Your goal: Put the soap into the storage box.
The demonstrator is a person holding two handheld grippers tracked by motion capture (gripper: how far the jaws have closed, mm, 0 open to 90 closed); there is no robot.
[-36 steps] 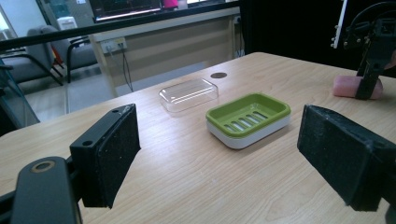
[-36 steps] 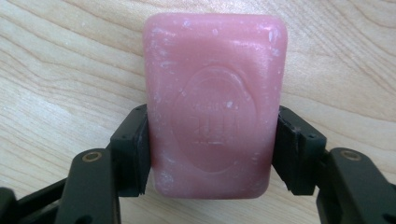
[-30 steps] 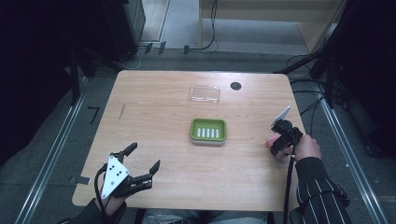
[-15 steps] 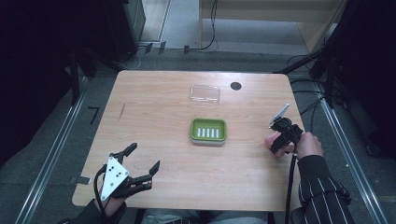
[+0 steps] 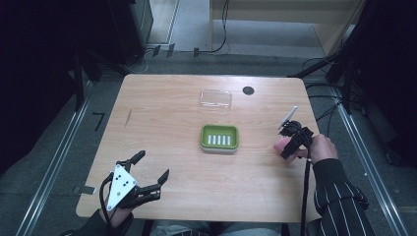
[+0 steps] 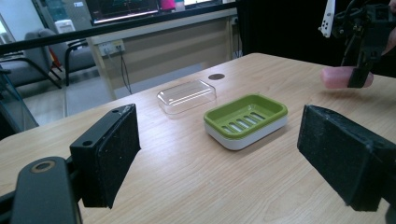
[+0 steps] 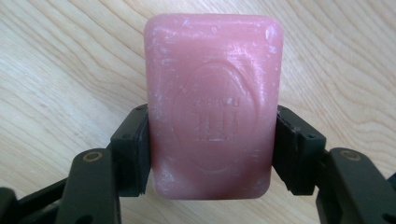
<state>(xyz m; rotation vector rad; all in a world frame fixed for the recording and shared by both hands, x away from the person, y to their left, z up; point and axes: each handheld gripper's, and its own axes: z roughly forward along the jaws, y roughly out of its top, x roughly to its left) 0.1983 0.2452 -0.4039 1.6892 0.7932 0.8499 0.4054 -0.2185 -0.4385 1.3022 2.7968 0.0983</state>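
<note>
- Between the two black jaws at the centre of the right gripper view sits a pink soap bar (image 7: 213, 105), pressed on both long sides — the right gripper (image 7: 212, 154) is clamped on it, with wood grain behind.
- At the right middle of the high view, the same bar (image 5: 281, 144) shows at the gripper's tip, above the wooden table (image 5: 162, 123).
- Lower left in the high view, the left gripper (image 5: 149, 169) has its jaws spread wide, holding nothing.
- Near the frame's centre stands a green soap dish (image 5: 219, 137) — its slotted tray bare.
- Just above it, toward the upper centre, lies a clear plastic lid (image 5: 216, 99), beside a small dark round hole (image 5: 248, 90).
</note>
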